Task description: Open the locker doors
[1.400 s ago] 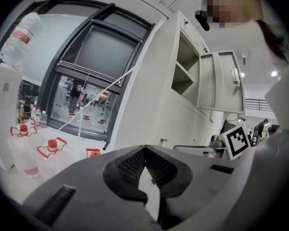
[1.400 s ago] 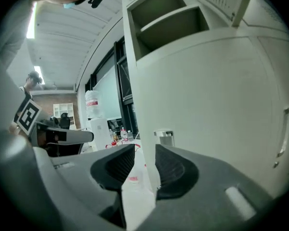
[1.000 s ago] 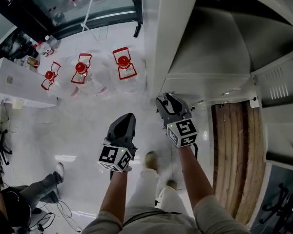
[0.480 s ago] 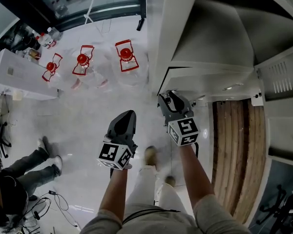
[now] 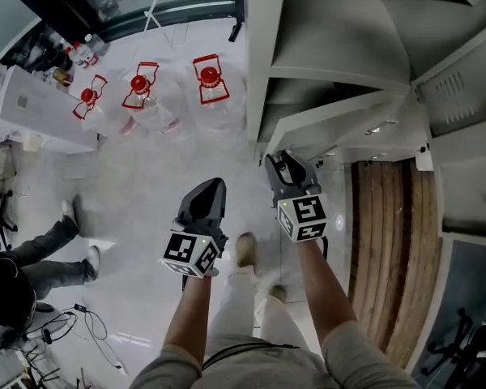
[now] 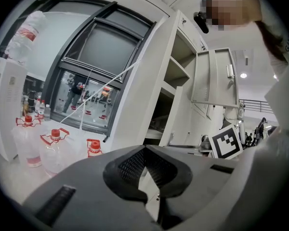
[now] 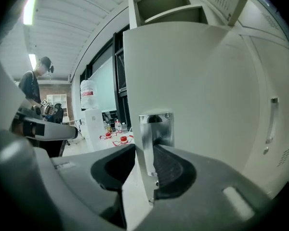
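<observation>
Grey-white metal locker door (image 7: 207,105) stood ajar, its chrome handle plate (image 7: 154,129) between my right gripper's (image 7: 142,153) just-closing, unclamped jaws, left gripper (image 6: 144,150) clenched empty; next, I judged, pinch and swing wider.

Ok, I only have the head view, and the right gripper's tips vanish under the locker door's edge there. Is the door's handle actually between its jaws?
Observer: Yes. In the right gripper view the door's chrome handle stands between the right gripper's jaws, which have just been closing.
Operator: Clamped on it?
Observer: Not quite. One pad lies against the handle side, while the other stands clear of the door's edge.
Operator: And the left gripper?
Observer: The left gripper is shut on nothing, and it points toward the locker's open compartments.
</observation>
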A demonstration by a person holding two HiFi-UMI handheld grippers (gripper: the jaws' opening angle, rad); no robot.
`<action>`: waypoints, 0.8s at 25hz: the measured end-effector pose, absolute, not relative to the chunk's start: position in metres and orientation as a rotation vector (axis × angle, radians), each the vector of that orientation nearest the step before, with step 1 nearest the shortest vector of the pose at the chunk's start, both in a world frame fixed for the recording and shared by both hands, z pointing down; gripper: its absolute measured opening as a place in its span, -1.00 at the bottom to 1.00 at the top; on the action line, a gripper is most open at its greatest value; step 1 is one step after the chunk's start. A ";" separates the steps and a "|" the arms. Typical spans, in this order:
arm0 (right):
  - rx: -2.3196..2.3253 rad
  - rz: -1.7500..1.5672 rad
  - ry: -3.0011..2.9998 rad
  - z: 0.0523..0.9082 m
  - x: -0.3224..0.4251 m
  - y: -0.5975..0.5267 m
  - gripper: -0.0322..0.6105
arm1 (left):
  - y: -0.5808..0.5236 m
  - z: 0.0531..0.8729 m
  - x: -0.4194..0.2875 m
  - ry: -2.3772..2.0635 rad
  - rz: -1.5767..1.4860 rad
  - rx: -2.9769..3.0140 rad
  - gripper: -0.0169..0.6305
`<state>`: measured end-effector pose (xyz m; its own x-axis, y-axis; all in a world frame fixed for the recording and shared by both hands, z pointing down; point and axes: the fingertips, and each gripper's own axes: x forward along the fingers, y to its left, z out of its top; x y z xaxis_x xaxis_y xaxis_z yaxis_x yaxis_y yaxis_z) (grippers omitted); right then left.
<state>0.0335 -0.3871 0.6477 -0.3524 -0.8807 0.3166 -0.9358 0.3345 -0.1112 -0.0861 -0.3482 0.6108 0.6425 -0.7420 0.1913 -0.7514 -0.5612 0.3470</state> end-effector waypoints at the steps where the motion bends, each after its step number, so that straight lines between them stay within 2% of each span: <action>1: 1.654 0.406 -2.394 0.648 0.035 -0.382 -0.53 | -0.343 0.610 -0.085 -1.183 0.032 2.466 -0.96; 20: 1.583 0.340 -2.406 0.649 0.090 -0.265 -0.51 | -0.234 0.608 -0.051 -1.221 0.002 2.462 -0.95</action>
